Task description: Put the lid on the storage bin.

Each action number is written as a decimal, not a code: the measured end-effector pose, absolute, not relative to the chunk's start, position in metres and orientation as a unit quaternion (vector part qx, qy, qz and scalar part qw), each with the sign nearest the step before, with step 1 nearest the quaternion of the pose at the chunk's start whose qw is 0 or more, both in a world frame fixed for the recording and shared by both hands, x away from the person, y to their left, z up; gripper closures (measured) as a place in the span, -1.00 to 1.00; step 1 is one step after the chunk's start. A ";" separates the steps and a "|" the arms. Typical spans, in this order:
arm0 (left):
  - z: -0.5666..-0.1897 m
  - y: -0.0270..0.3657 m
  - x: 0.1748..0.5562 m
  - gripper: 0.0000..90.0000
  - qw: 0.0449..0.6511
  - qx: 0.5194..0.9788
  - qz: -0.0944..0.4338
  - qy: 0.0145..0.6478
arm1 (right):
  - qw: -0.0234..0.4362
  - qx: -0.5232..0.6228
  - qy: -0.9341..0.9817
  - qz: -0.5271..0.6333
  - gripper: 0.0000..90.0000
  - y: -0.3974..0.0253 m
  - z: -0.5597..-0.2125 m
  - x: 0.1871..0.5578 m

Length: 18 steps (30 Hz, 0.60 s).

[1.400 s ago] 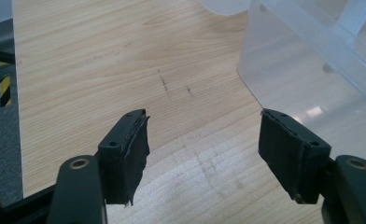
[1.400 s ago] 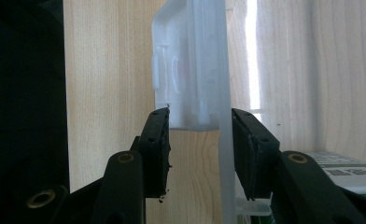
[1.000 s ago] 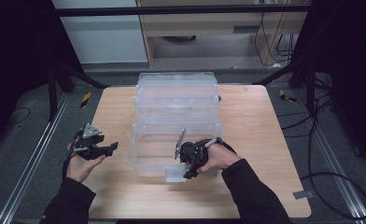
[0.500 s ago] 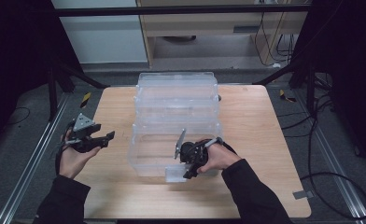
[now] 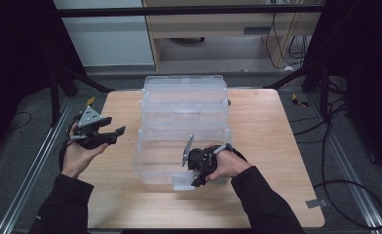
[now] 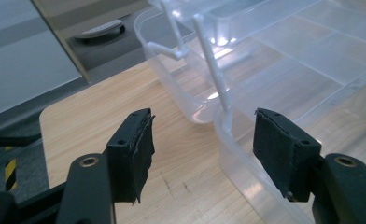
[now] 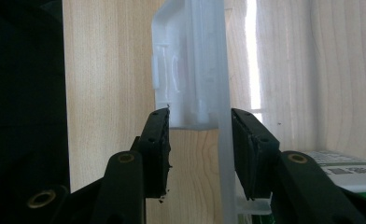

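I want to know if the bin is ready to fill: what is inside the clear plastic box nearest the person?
The near clear plastic box looks empty; the wooden table shows through its bottom. The right hand-held gripper covers part of its front wall by the latch.

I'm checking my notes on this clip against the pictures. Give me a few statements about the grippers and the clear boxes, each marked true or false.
1. The right gripper is at the latch on the near wall of the clear box. True.
2. The left gripper holds the box's rim. False: its jaws stand open, off the box's left side, with nothing between them.
3. Both grippers are over the wooden table. True.
4. The box holds a red ball. False: through its clear walls only the table's wood shows.
5. The right gripper's jaws are wide apart, clear of the box. False: they sit close on either side of the latch and front wall.
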State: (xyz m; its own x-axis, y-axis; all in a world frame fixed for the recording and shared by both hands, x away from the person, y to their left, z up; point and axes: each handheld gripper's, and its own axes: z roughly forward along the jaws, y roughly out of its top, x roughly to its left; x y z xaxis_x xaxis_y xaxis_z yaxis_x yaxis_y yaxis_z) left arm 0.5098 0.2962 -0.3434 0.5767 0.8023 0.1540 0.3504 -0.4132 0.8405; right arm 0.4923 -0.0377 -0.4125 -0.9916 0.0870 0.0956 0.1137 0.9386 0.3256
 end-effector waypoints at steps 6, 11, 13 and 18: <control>-0.336 0.291 0.516 -0.14 0.395 0.809 0.275 0.337 | 0.036 -0.048 -0.984 -0.168 0.32 -0.038 -0.412 0.492; -0.328 0.283 0.522 -0.13 0.395 0.819 0.280 0.307 | 0.036 -0.049 -0.984 -0.168 0.32 -0.037 -0.412 0.492; -0.325 0.279 0.524 -0.13 0.391 0.825 0.281 0.295 | 0.035 -0.048 -0.984 -0.168 0.32 -0.037 -0.412 0.491; -0.318 0.268 0.528 -0.13 0.386 0.839 0.278 0.265 | 0.036 -0.048 -0.984 -0.169 0.32 -0.037 -0.413 0.492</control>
